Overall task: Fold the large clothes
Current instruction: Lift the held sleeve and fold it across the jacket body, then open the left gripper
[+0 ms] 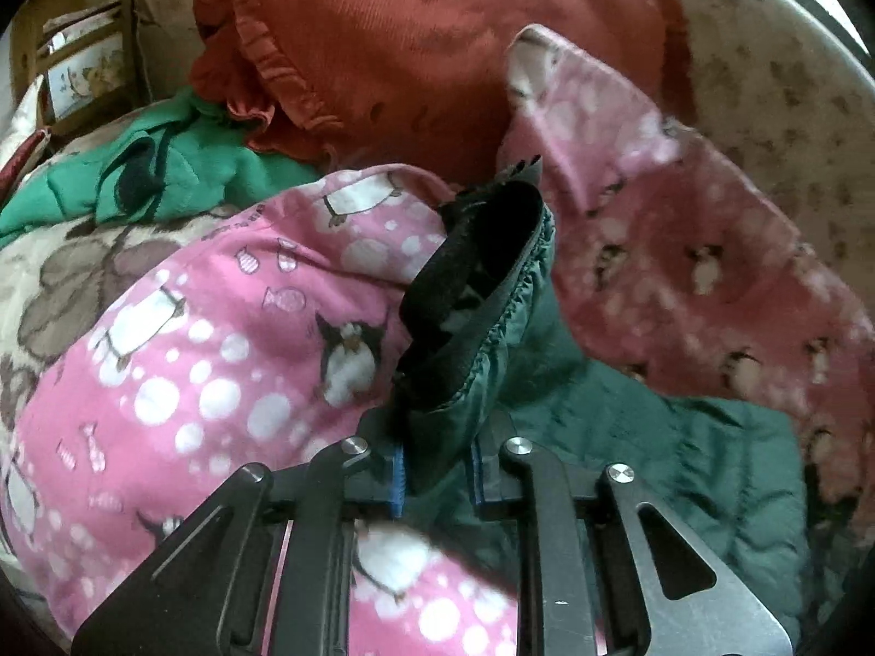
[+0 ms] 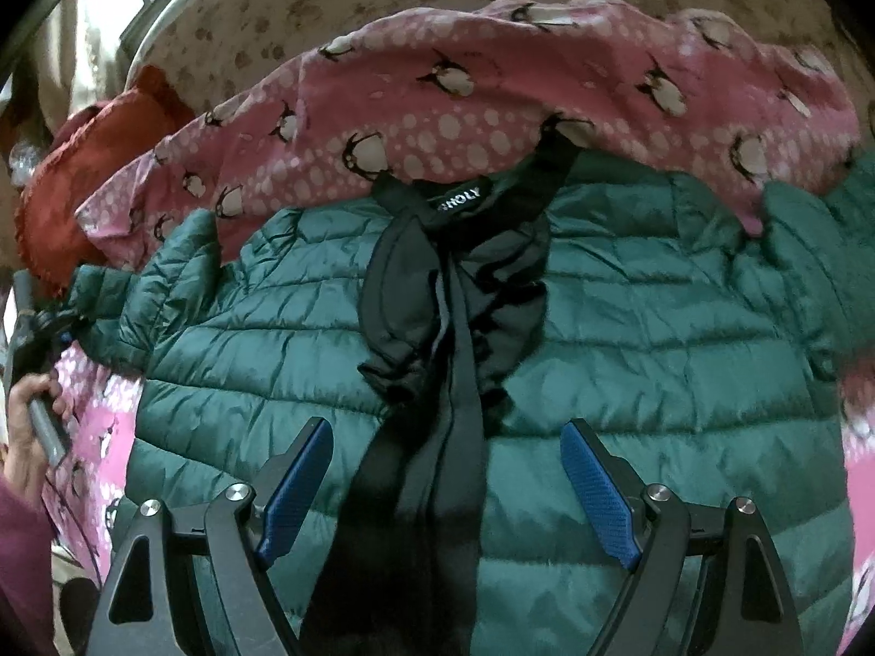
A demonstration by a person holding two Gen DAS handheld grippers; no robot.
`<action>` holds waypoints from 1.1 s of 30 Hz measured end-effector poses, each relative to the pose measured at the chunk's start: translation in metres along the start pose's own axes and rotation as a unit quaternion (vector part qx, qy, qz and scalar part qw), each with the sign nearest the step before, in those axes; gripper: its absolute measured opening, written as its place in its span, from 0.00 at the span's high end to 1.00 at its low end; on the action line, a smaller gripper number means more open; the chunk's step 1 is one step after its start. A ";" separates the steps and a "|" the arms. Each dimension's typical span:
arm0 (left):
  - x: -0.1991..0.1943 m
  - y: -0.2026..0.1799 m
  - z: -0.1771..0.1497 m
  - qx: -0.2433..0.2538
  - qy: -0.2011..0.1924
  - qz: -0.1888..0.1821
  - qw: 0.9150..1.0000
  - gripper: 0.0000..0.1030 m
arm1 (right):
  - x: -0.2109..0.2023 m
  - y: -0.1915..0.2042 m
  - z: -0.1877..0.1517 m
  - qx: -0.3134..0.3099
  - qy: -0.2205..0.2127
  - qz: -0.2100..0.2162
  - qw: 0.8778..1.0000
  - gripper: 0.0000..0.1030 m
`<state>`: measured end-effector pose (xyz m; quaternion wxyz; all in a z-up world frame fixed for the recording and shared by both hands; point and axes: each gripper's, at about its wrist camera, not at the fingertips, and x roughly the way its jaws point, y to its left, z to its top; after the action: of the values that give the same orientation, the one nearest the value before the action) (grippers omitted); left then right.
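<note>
Left gripper (image 1: 437,478): we see it clamped on the jacket cuff (image 1: 481,322).
Right gripper (image 2: 445,486): fingers spread wide above the jacket, grasping nothing.
Green puffer jacket (image 2: 629,328): spread flat, front up.
Around: our pink penguin fabric (image 2: 437,109) overlaps its collar edge; red frilled cushion (image 1: 415,44), green garment (image 1: 213,164) beyond.
Surface: cream patterned bedspread (image 1: 782,109).

- I count one dark green quilted jacket (image 2: 629,328).
- I count one pink penguin-print sheet (image 2: 492,104).
- One rust-red frilled cushion (image 1: 415,49).
- One bright green garment (image 1: 180,175).
- Two grippers: left (image 1: 437,473), right (image 2: 445,484).
</note>
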<state>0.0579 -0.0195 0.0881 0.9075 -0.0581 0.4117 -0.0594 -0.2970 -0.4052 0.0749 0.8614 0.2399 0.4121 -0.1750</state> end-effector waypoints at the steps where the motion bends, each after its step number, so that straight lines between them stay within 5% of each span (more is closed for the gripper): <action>1: -0.005 -0.002 -0.002 0.000 0.001 -0.007 1.000 0.85 | -0.001 -0.001 -0.002 0.003 0.001 0.002 1.000 0.18; 20: -0.096 -0.072 -0.033 0.064 0.015 -0.081 0.995 0.85 | -0.050 -0.024 -0.035 0.021 -0.010 -0.017 1.000 0.19; 33: -0.137 -0.153 -0.073 0.139 0.026 -0.137 0.981 0.85 | -0.067 -0.058 -0.040 0.045 -0.027 -0.058 0.997 0.19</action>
<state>-0.0959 -0.1531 0.1657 0.8791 0.0143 0.4111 -0.2408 -0.3918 -0.4235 0.0909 0.8491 0.2493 0.3933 -0.2495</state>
